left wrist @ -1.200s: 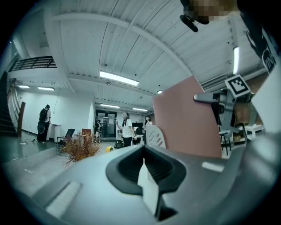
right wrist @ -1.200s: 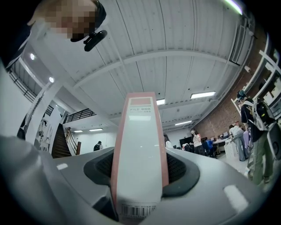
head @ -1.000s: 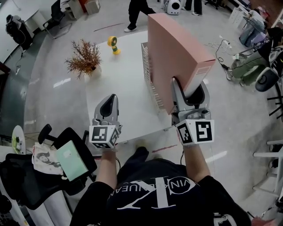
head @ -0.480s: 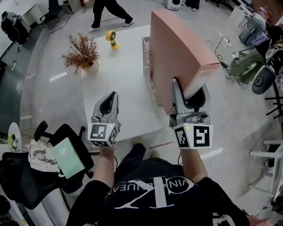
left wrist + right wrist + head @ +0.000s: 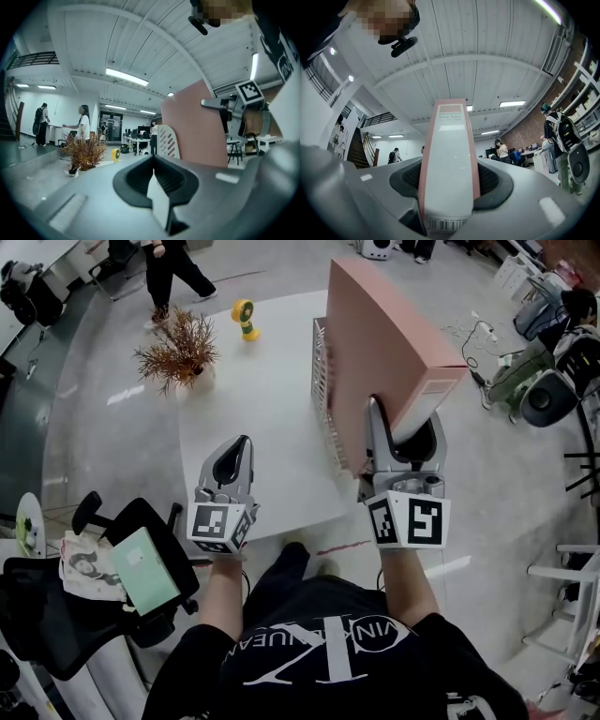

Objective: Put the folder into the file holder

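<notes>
White desk (image 5: 253,427) on a glossy floor (image 5: 103,437) in an open office, plant (image 5: 178,348) and fan (image 5: 247,318) near its far edge. Right gripper (image 5: 405,429) clamps the near end of the folder (image 5: 384,343), which rises beside the holder (image 5: 322,381) at the desk's right edge. Left gripper (image 5: 239,446) is closed and empty.

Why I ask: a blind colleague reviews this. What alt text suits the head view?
From above, the right gripper holds a tall pink file box beside a white slatted file holder on a white table. The left gripper is shut and empty; a dried plant and a small yellow fan stand farther back.
</notes>
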{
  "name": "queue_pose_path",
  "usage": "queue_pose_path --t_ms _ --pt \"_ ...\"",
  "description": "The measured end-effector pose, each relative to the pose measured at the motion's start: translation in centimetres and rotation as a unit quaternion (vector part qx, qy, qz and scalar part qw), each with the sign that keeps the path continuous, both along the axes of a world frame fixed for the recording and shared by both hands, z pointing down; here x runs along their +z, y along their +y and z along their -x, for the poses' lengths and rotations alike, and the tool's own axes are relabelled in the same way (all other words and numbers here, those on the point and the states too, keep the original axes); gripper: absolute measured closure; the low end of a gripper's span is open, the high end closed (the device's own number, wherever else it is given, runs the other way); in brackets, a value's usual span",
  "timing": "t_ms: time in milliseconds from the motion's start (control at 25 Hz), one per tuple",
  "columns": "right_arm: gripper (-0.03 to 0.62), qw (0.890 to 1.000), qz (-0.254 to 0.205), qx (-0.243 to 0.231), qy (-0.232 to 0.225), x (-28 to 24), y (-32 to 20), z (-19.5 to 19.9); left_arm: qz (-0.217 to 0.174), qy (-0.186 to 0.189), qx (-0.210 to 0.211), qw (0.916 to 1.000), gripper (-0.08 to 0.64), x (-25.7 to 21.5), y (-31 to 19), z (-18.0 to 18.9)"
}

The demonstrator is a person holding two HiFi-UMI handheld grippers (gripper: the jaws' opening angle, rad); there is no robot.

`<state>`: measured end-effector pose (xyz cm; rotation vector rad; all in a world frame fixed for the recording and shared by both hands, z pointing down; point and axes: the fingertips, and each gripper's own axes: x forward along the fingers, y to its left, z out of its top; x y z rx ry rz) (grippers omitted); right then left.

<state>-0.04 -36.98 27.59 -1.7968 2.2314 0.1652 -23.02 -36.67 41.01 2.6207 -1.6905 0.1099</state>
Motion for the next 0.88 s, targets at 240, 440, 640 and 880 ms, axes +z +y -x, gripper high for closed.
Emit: queue_pose_path --t_ms 240,440,640,880 --pt "0.298 1.000 -0.014 0.007 -0.003 0.1 -0.5 0.3 0.007 0.002 -0.005 1.0000 0.560 0.4 -0.2 0.6" --pt "0.298 1.000 -0.021 0.012 -0.009 0.8 -1.0 0.4 0.011 0.001 -0.004 0.9999 0.560 0.8 -0.4 0.9" --pt "0.298 0.999 -0.036 0.012 -0.011 1.5 -1.1 0.6 0.016 0.005 -0.002 0.9999 0.560 1.4 -0.5 1.0" --pt "0.296 0.999 -0.047 0.010 -0.007 2.8 -1.0 0.7 0.023 0.006 0.008 0.9997 0.560 2.1 -0.8 0.0"
